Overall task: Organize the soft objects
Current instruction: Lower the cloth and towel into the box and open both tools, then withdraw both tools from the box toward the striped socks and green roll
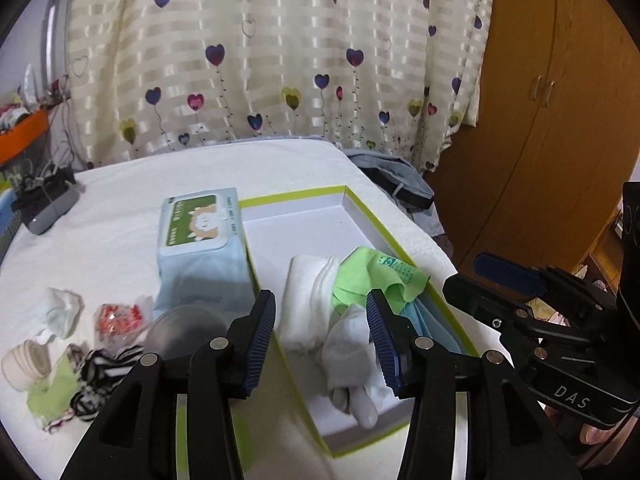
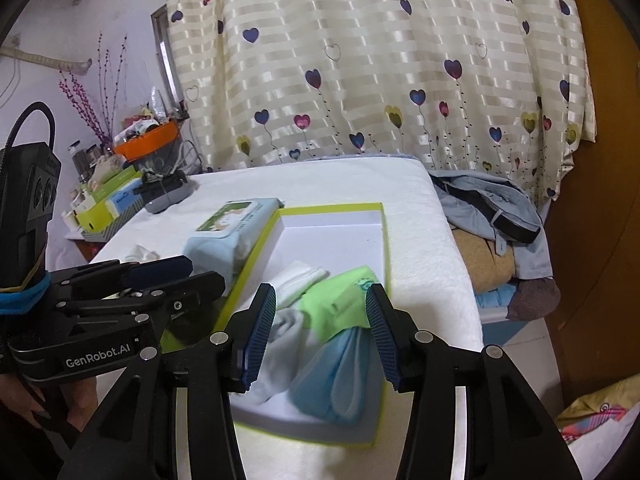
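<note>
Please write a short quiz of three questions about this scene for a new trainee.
1. True or false: the wipes pack lies inside the box.
2. Which lies in the box? A) striped sock B) green cloth C) bandage roll
3. Is either gripper holding anything?

Key:
1. False; it lies beside the box.
2. B, the green cloth.
3. No; the left gripper and the right gripper are both open and empty.

White letters "DAS" stand on the black body of the right gripper [image 1: 500,276] at the lower right of the left wrist view. "GenRobot.AI" stands in white on the left gripper [image 2: 160,276] at the lower left of the right wrist view. Print on the wipes pack [image 1: 200,220] and the green cloth [image 1: 372,276] is too small to read.
</note>
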Demonstrator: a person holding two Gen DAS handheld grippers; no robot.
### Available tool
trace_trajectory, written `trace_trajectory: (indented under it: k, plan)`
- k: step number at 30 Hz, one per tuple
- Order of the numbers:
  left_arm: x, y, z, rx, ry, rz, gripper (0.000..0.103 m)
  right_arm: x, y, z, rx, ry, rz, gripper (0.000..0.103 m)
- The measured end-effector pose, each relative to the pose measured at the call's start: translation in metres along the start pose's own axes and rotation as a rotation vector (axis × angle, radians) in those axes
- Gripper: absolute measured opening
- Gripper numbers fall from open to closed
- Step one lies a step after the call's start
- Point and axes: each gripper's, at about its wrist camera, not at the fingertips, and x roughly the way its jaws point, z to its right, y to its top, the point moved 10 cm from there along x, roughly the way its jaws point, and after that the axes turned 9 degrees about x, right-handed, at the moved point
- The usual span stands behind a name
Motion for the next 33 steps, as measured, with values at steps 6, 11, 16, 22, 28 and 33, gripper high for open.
trace_trajectory:
  k: [6, 11, 16, 22, 28, 33]
  plan:
    - [-0.026, -0.008, 0.001, 0.014, 0.015, 0.036, 0.047, -0.015, -0.006, -0.014, -0.006, 0.015, 0.012, 0.049]
    - [-0.046, -0.013, -0.004, -0.006, 0.023, 0.063, 0.047, -0.026, -0.010, -0.026, -0.022, 0.030, 0.021, 0.049]
    - [-0.062, -0.022, -0.012, -0.033, 0.023, 0.083, 0.047, -0.038, -0.015, -0.045, -0.042, 0.061, 0.038, 0.049]
    - [-0.079, -0.035, -0.034, -0.056, 0.086, 0.100, 0.047, -0.047, -0.025, -0.074, -0.083, 0.114, 0.043, 0.050]
    - [-0.089, -0.057, -0.063, -0.080, 0.150, 0.083, 0.047, -0.046, -0.036, -0.102, -0.117, 0.157, 0.034, 0.050]
    - [-0.098, -0.075, -0.093, -0.128, 0.178, 0.082, 0.047, -0.042, -0.047, -0.130, -0.153, 0.199, 0.011, 0.050]
